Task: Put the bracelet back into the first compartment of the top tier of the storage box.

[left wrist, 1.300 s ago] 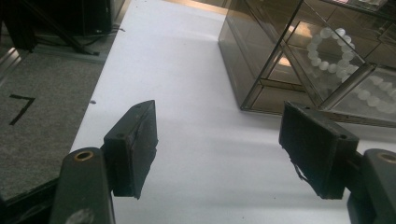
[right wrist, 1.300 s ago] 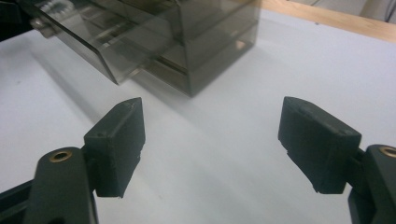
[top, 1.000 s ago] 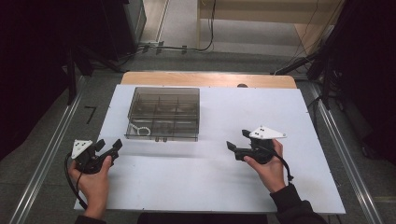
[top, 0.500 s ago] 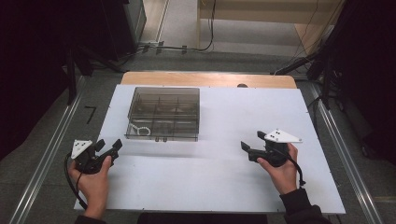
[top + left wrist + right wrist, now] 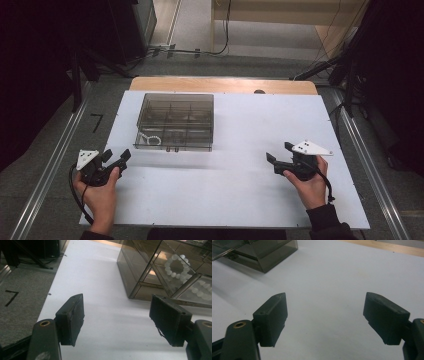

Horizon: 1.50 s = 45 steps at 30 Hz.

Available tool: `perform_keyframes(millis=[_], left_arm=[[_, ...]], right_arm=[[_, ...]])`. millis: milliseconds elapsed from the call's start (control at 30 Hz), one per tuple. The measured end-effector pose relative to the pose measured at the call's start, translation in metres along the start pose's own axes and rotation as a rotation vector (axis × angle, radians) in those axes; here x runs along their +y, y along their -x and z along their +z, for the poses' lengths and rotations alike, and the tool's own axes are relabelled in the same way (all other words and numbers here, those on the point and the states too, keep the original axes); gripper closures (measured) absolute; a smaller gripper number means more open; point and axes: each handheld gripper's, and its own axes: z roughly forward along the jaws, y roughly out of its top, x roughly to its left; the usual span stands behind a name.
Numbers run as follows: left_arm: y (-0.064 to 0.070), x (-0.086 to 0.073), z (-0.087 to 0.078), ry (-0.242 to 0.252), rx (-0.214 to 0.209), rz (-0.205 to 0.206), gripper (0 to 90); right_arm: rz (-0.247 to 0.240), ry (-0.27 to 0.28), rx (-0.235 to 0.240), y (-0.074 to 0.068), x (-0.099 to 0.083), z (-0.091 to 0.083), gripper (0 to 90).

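Note:
A smoky clear compartment box with a closed lid sits on the white board, left of centre at the back. A white bead bracelet lies in its front left compartment, and the bracelet appears through the box wall in the left gripper view. My left gripper rests at the board's left edge, open and empty, pointing toward the box. My right gripper is at the right side of the board, open, with nothing between its jaws. Only a corner of the box appears far off in the right gripper view.
The white board lies on a wooden table. Grey floor and metal rails flank it. A black mark is on the floor at the left. Cables and dark stands are at the back.
My right gripper has moved right and slightly toward the person, away from the box. The left gripper has stayed in place.

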Motion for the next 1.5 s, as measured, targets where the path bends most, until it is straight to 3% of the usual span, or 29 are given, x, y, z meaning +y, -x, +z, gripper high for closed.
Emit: perform_keyframes(millis=[767,1500], left_arm=[[0.0,0.0,0.0,0.005,0.002,-0.006,29.0],[-0.001,0.0,-0.001,0.002,0.004,-0.005,29.0]], right_arm=[[0.018,-0.01,-0.088,0.022,-0.015,-0.02,17.5],[0.067,-0.017,-0.155,0.043,-0.032,-0.043,17.2]])
